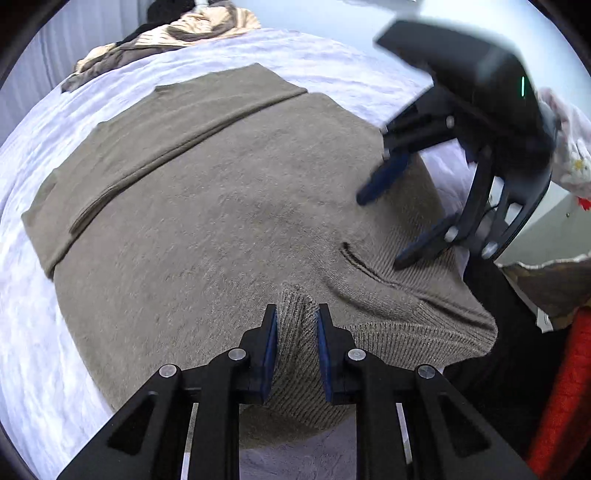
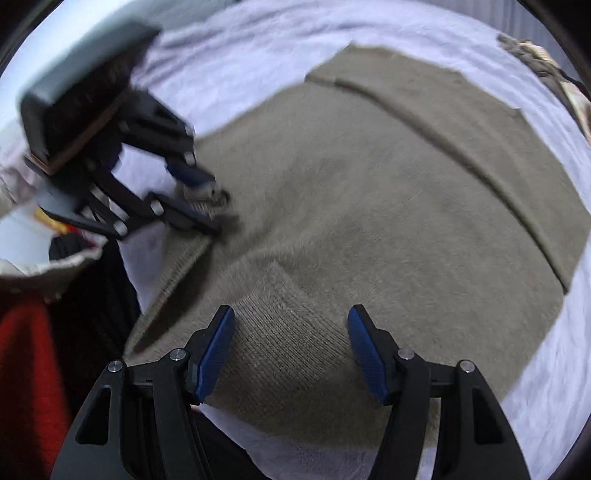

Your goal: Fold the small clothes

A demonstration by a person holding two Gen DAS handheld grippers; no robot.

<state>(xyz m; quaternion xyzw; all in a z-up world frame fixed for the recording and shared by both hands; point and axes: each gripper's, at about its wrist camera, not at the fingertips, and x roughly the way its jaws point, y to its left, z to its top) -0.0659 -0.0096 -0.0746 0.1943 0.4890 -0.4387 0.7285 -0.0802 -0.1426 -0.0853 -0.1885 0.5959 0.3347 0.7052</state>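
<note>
Taupe knit fabric fills both views: one sweater [image 1: 207, 206] lies spread flat on a bed covered by a pale lilac sheet [image 1: 33, 317]. One sleeve [image 1: 159, 133] is already laid across the body as a long diagonal band, so the folding looks begun but far from finished; the ribbed hem [image 1: 417, 336] at the near edge is still rumpled, and the body has not been folded over. Two sets of tongs are at work. The left tongs [image 1: 296, 314] have narrowed around a raised ridge of ribbed hem, and the pads seem to be pinching it, though motion blur leaves this unsure. The right tongs [image 2: 291, 321] stand apart over the hem, holding nothing. At the far edge of the bed lies one heap of tan and brown clothes [image 1: 173, 33], apparently waiting; how many pieces it holds cannot be told.
</note>
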